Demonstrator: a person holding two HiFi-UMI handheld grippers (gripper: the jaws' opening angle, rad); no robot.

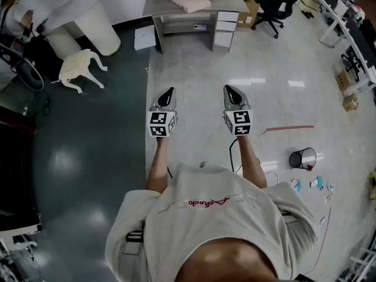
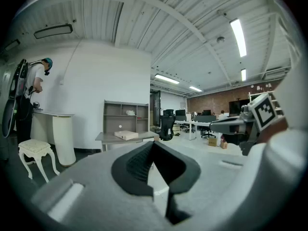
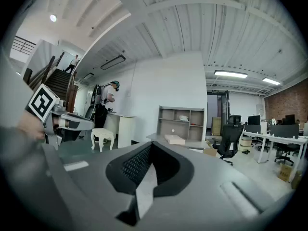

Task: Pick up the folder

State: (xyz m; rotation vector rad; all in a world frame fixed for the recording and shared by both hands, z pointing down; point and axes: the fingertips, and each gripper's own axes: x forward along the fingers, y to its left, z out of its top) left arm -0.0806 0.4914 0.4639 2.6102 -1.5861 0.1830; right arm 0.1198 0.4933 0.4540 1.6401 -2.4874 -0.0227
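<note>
The folder [image 1: 190, 0], a flat beige thing, lies on top of a grey desk [image 1: 161, 6] at the far side of the room. It also shows small in the left gripper view, folder [image 2: 126, 135], and in the right gripper view, folder [image 3: 174, 139]. My left gripper [image 1: 169, 91] and right gripper [image 1: 230, 89] are held side by side over the floor, well short of the desk and pointing toward it. Both are shut with nothing between the jaws; in each gripper view the dark tips meet: left gripper [image 2: 153, 142], right gripper [image 3: 151, 143].
A white stool [image 1: 79, 66] and a round white counter [image 1: 82, 16] stand at the left, with a person [image 1: 12, 10] beside them. White drawers [image 1: 225, 28] sit under the desk. A black office chair [image 1: 273, 4], a wire bin [image 1: 303, 158] and red floor tape [image 1: 289, 128] lie to the right.
</note>
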